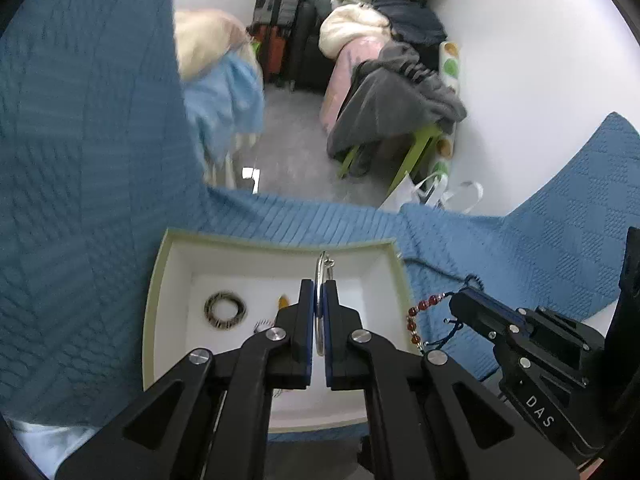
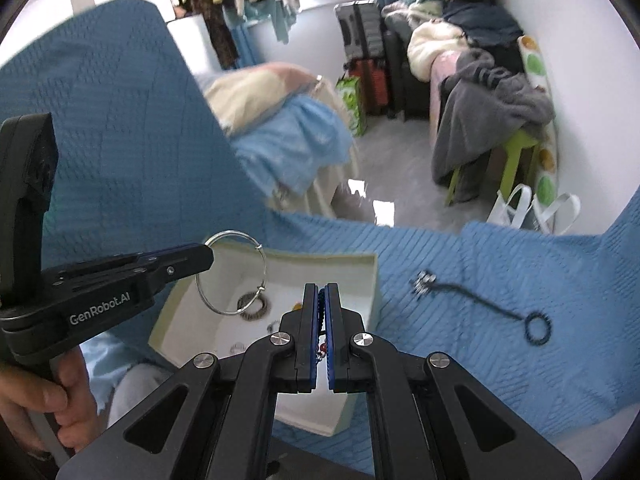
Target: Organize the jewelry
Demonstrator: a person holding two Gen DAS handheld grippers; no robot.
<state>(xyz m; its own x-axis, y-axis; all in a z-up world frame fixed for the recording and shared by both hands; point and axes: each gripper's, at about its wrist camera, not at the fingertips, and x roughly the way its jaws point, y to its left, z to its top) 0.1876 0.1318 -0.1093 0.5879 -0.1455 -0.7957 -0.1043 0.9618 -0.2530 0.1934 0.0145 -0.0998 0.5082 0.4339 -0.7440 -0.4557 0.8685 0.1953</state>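
We've got both grippers loaded and coming in over the white box (image 1: 158, 280), which sits on the blue quilt (image 1: 560, 240) near its front edge.

The left gripper (image 1: 319, 300) is clamped on the silver bangle (image 2: 230, 272). The ring stands on edge in the jaws, its plane running fore-aft, hanging above the box's interior near the far wall. It looks ready to drop straight down.

The right gripper (image 2: 322, 308) is pinched on the red bead bracelet (image 1: 418, 316). The strand dangles just outside the box's right wall, so we judge it needs a short shift left before release.

Inside the box: a dark patterned ring (image 1: 225, 310) toward the left side, small pieces beside it.

Black cord necklace (image 2: 484, 302) lies on the quilt, well right of the box. The right gripper is nearer.
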